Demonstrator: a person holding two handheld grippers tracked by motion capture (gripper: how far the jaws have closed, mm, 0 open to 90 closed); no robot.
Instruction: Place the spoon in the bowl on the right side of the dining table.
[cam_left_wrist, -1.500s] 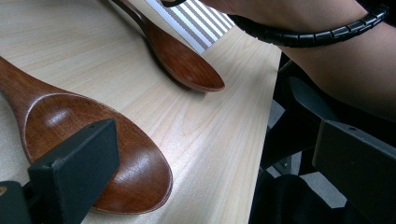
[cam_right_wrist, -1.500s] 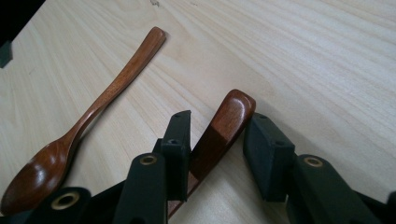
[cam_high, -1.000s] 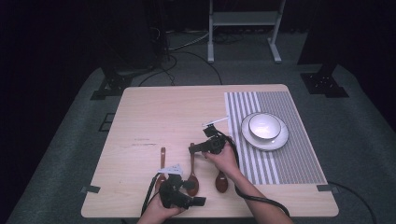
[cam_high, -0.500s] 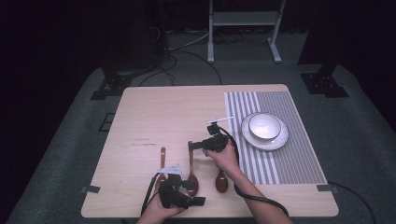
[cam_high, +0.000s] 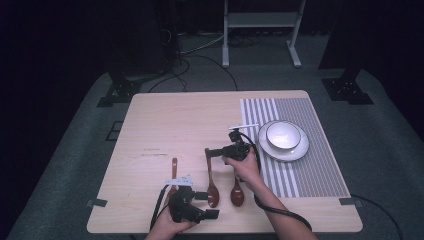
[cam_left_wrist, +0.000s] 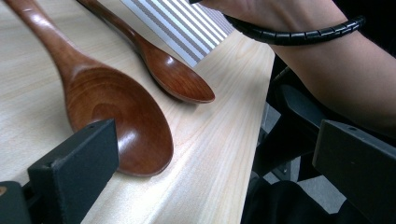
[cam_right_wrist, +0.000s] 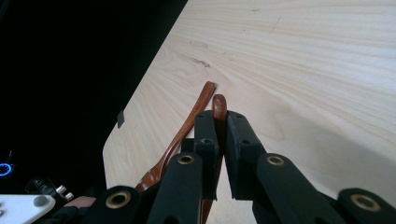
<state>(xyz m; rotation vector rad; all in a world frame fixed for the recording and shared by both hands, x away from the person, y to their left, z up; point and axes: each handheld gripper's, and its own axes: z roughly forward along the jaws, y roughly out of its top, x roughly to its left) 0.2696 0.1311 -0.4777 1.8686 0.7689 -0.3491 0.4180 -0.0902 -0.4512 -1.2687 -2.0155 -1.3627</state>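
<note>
Table: a pale wooden table (cam_high: 165, 120) with everything on its near and right parts; the far left is bare
Mat: a striped mat (cam_high: 310, 170) covers the right side of the table
Plate and bowl: a white plate (cam_high: 301, 150) sits on the mat with a white bowl (cam_high: 283, 135) on it; the bowl looks empty
Right claw: the right claw (cam_high: 209, 152) is closed tight on the far tip of the middle spoon's handle; the right gripper view shows the handle end pinched between the two jaws
Left claw: the left claw (cam_high: 206, 205) is at the near edge with its jaws wide apart and nothing between them; in the left gripper view one jaw is just beside the middle spoon's scoop
Middle spoon: the middle spoon (cam_high: 212, 185) lies on bare wood, scoop toward the person, gripped at the handle tip; its scoop seems to rest on the table
Right spoon: the right spoon (cam_high: 236, 194) lies loose just beside the mat's edge, close to the right forearm
Left spoon: the left spoon (cam_high: 174, 167) lies loose, near the left claw
Done so far: one spoon is gripped, and that looks like all; no spoon is on the mat or in the bowl
Left to do: my guess is that the spoons go to the mat or bowl, so lifting and carrying the gripped one, then the other two, all remain
</note>
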